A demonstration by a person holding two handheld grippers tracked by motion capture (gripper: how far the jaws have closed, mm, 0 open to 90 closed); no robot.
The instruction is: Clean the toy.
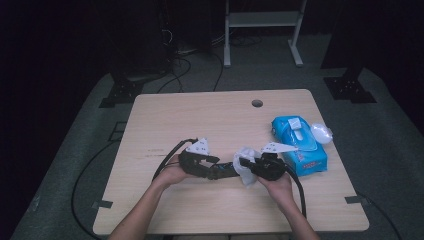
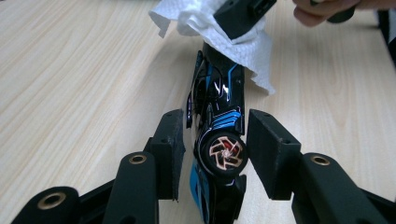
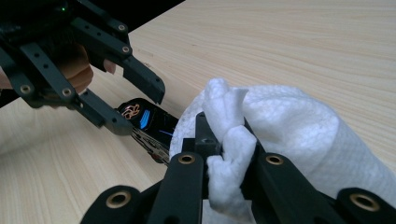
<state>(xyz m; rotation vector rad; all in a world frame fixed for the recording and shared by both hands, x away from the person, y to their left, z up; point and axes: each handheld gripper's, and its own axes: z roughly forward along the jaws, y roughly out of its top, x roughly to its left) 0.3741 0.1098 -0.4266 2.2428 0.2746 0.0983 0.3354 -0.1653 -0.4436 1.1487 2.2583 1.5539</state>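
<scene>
A black toy car [image 2: 219, 93] with blue stripes and an orange-spoked wheel lies between the jaws of my left gripper [image 2: 215, 135]. A small gap shows beside the left pad, so the gripper is open around the car. My right gripper [image 3: 224, 140] is shut on a crumpled white wipe [image 3: 289, 126] and holds it against the car's [image 3: 152, 123] far end. In the high view both grippers meet near the table's front middle, the left gripper [image 1: 222, 171] pointing right and the right gripper [image 1: 245, 164] pointing left, with the wipe [image 1: 246, 167] between them.
A blue pack of wet wipes [image 1: 299, 145] lies to the right of the right hand, with a clear plastic piece [image 1: 321, 133] beside it. The wooden table [image 1: 200, 115] has a cable hole [image 1: 257, 103] near its far edge. Cables trail from both grippers.
</scene>
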